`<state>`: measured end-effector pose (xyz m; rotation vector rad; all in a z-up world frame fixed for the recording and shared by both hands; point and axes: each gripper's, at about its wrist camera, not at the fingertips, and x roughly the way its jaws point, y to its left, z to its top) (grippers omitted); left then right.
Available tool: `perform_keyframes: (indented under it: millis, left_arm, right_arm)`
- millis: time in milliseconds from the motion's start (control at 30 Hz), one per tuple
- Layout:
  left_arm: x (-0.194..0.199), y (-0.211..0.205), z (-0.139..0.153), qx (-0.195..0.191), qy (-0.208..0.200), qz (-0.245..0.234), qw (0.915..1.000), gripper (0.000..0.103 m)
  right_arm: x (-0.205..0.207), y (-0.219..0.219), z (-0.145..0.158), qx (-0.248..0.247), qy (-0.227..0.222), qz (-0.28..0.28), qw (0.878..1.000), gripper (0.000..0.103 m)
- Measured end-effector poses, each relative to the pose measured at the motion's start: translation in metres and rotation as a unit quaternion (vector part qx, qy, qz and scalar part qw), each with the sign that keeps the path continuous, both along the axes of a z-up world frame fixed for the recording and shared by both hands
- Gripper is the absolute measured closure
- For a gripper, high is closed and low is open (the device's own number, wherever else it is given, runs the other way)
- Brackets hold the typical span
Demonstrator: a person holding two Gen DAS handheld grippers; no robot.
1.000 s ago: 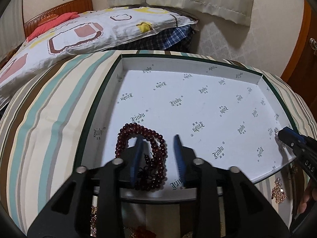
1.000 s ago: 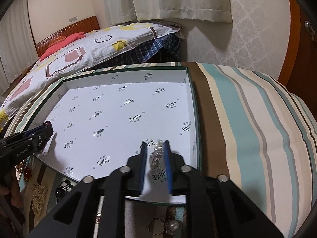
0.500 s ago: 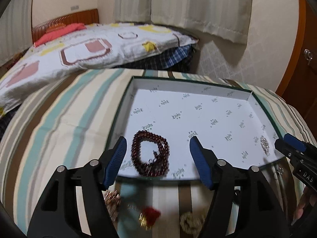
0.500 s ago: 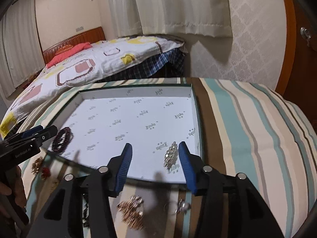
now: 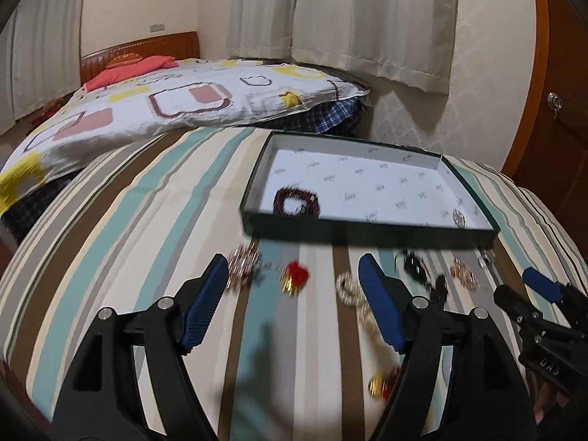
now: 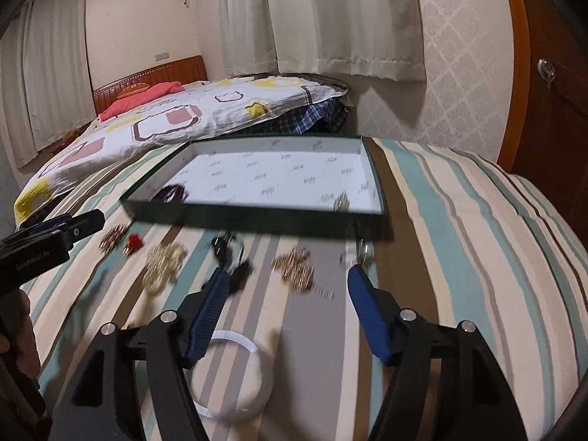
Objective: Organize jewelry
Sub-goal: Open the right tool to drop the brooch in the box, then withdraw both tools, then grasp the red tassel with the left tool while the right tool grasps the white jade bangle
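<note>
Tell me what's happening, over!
Both grippers, left and right, open, holding nothing. Bead bracelet and silver piece in box. Other jewelry on striped cover. Nothing blocking.

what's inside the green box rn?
Inside the green box: a dark red bead bracelet near its front-left corner, a small silvery piece near its front-right corner. The front wall hides their lower edges.

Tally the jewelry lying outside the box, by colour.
Rose gold: 2
Red: 2
Gold: 1
Black: 1 (blurred tangle, possibly more)
Silver: 1
White: 1
Total: 8
</note>
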<state>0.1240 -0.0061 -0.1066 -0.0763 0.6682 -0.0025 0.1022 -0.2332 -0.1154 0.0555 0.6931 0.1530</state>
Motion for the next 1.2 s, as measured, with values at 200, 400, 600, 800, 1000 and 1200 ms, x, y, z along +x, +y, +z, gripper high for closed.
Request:
perform_keyframes:
  millis: [200, 400, 600, 800, 1000, 1200]
  left_arm:
    - [-0.033, 0.007, -0.014, 0.006, 0.013, 0.01, 0.9998, 0.031]
    - [-0.048, 0.01, -0.025, 0.009, 0.027, 0.017, 0.9995, 0.029]
    - [-0.05, 0.009, -0.027, 0.007, 0.029, 0.016, 0.9994, 0.025]
    - [-0.051, -0.003, -0.029, 0.008, 0.031, 0.001, 0.9995, 0.025]
    - [-0.054, -0.021, -0.031, 0.02, 0.033, -0.026, 0.9989, 0.025]
    - [-0.055, -0.039, -0.034, 0.028, 0.039, -0.047, 0.9977, 0.025]
  right_arm:
    - [-0.025, 0.014, -0.013, 0.001, 0.009, 0.014, 1.0, 0.028]
    - [-0.03, 0.033, -0.024, -0.011, 0.021, 0.035, 0.999, 0.024]
    - [-0.023, 0.04, -0.038, -0.031, 0.055, 0.036, 0.997, 0.022]
    - [-0.03, 0.041, -0.037, -0.033, 0.05, 0.041, 0.997, 0.034]
    - [-0.031, 0.037, -0.036, -0.03, 0.051, 0.038, 0.998, 0.034]
    - [-0.03, 0.013, -0.032, -0.016, 0.049, 0.009, 0.999, 0.034]
